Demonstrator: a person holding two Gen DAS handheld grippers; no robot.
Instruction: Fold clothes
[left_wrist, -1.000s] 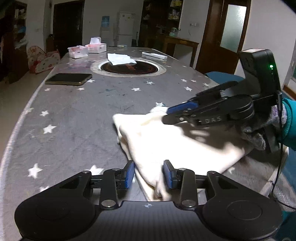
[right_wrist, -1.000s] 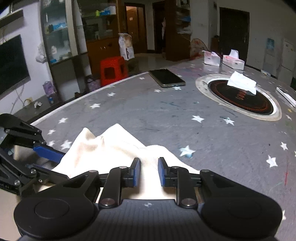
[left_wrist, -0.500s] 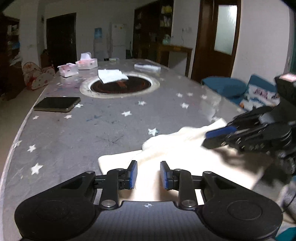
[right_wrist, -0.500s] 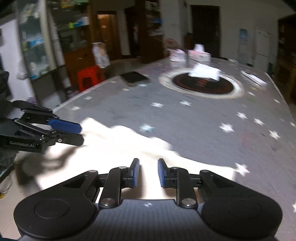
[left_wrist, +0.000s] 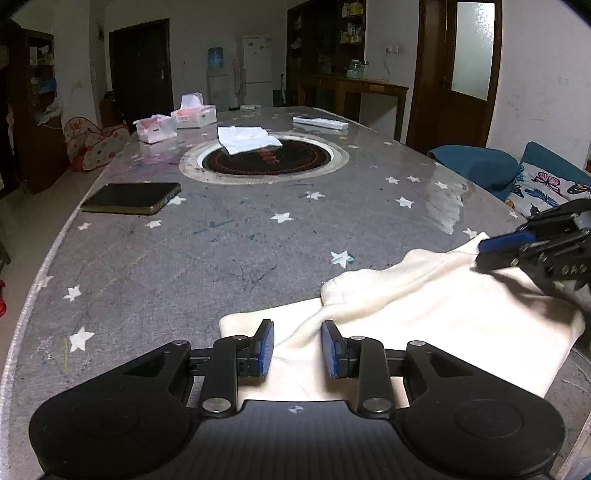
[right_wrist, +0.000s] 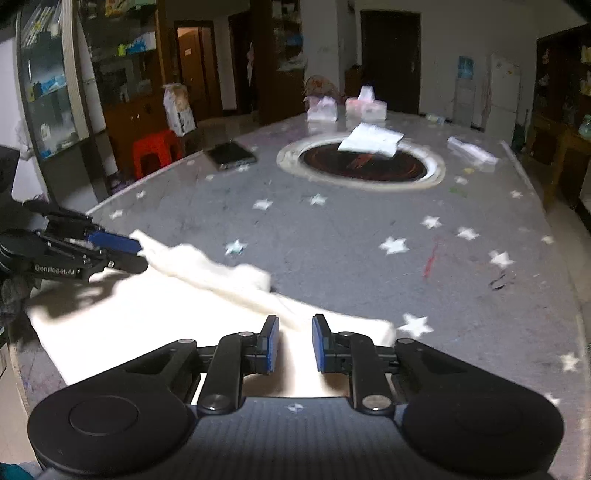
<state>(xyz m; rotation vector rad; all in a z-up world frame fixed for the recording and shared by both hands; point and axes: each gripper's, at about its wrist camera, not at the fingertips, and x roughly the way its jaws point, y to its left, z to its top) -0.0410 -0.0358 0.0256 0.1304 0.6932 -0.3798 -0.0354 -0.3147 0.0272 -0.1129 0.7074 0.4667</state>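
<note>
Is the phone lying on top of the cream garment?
No, the phone lies on bare table near its left edge, well apart from the cream garment spread at the near end.

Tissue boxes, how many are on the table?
2. Both stand at the far end of the table, side by side: one tissue box on the left, the other tissue box right of it. None seems hidden.
</note>
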